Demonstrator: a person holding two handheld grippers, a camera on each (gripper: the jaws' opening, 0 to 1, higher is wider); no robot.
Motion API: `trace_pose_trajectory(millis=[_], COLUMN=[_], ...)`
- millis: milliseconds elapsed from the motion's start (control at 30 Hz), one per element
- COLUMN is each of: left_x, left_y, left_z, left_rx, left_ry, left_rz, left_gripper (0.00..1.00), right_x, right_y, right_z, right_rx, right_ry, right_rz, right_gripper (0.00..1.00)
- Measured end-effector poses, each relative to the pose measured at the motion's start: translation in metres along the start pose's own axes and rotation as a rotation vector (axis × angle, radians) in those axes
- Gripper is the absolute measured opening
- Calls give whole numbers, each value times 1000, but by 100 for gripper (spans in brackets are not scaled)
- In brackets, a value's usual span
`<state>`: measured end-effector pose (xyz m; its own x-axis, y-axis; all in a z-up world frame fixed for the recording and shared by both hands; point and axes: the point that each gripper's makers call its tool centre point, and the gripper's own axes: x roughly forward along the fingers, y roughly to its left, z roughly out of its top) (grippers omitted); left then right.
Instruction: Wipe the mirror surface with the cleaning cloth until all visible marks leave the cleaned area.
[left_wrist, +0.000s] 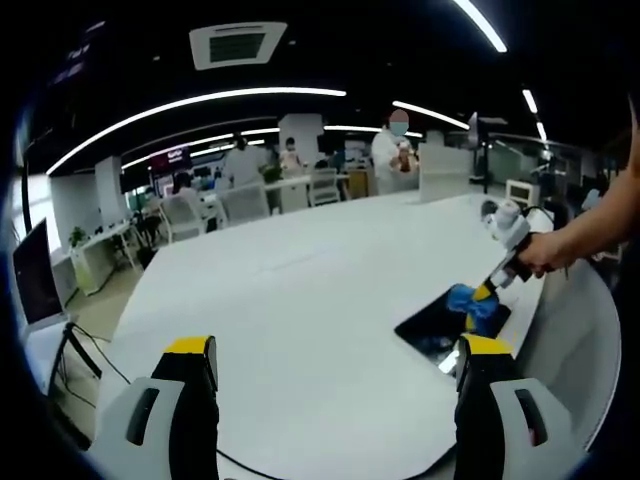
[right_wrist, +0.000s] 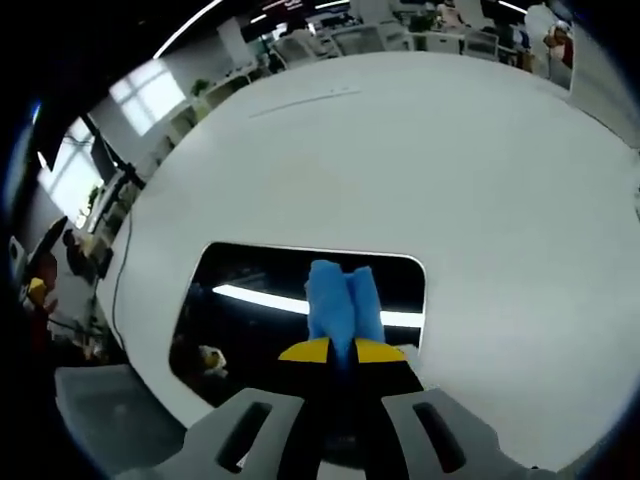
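The mirror (right_wrist: 300, 300) lies flat on the white table (right_wrist: 400, 150), a dark rectangle with rounded corners near the table's edge. In my right gripper view its glass shows a reflected ceiling light as a bright streak; I cannot make out any marks on it from here, and its near edge is hidden behind my own jaws. A small yellowish reflection sits low on its left side, too small to identify.

The cleaning cloth (right_wrist: 340, 305) is blue, bunched up, and stands on the mirror's surface. My right gripper (right_wrist: 341, 352) has its yellow-tipped jaws pressed together on the cloth's lower end, so that part of the cloth is covered; whether the cloth's far end presses flat on the glass I cannot tell.

From my left gripper view the same mirror (left_wrist: 440, 325) sits at the table's right side, partly cut off by my left jaw, with the cloth (left_wrist: 472, 305) on it and the right gripper (left_wrist: 487, 291) angled down onto it, held by my hand (left_wrist: 545, 252). My left gripper (left_wrist: 335, 350) hovers above the bare table (left_wrist: 300, 300), jaws spread wide with nothing between them.

Beyond the table, people (left_wrist: 397, 150) stand among chairs (left_wrist: 245, 203), blurred and small; a monitor (left_wrist: 35, 275) sits at the left, half cut off
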<state>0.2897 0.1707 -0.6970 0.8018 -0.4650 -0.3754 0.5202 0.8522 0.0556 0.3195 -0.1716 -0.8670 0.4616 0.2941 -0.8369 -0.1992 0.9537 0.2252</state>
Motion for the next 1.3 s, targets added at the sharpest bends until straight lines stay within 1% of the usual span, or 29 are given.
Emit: trace_pose_trajectory(millis=[267,433,800,1300], left_x=[0,1,4,5], left_y=[-1,-1,-3,-2], left_z=[0,-1,0,2], left_rx=[4,3,12,22], left_ry=[4,4,8,9], left_rz=[-2,-5,-15,-18], left_gripper=[100,100,100,100], right_x=[-6,-9,-12,-13], right_y=[-16,-26,-33,-34], right_z=[-2,-4,-6,-7], right_rx=[4,28,28,19], right_ry=[5,4,8,7], right_rz=[-20,-33,-53,-67], right_gripper=[1,1,1,1])
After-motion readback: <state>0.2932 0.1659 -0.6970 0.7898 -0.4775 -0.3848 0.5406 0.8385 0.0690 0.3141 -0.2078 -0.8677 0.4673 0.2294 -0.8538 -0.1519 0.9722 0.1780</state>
